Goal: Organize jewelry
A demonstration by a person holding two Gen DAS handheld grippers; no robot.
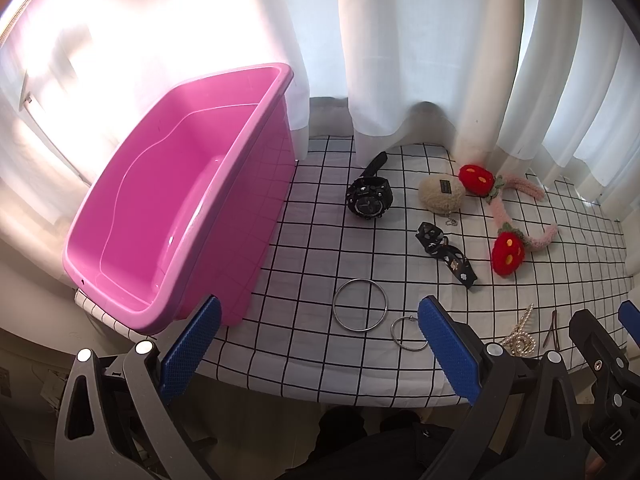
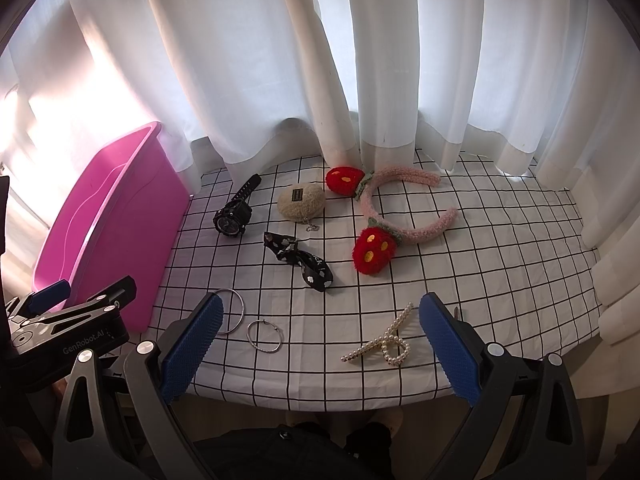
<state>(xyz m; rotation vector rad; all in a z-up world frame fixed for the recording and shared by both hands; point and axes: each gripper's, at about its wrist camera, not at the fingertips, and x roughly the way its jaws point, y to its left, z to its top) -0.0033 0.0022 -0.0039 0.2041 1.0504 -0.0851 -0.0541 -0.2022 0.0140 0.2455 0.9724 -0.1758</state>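
1. The left tongs (image 1: 320, 344) stand wide open and hold nothing, hovering at the near edge of the table (image 1: 280, 364), which wears a white cloth with a black grid.
2. The right tongs (image 2: 320, 344) are also spread wide and empty, at the same near edge, just to the right of the left tongs.
3. A pink bin (image 1: 176, 200) sits ahead and left of the left tongs, at the table's left edge; its near corner reaches the left finger and it is empty inside.
4. White curtains (image 2: 360, 60) close off the far edge and the right side; the cloth on the right, ahead of the right tongs, lies bare.
5. A large ring (image 1: 359, 305) lies just ahead between the left tongs' fingers, and a small ring (image 1: 409, 333) lies beside it, against the right finger.
6. Between the right tongs' fingers, close in, lies a pearl clip (image 2: 385, 342); a thin dark pin (image 1: 552, 330) lies just beyond its right finger, mostly hidden in the right wrist view.
7. Farther ahead of both tongs, in the middle of the table, lies a black bow (image 2: 302, 262).
8. Beyond the bow, a black watch (image 2: 234, 216) lies nearest the bin, and a beige puff (image 2: 301, 203) lies to its right.
9. A pink headband (image 2: 400, 208) with two red strawberries lies right of the puff, its far end near the curtains.
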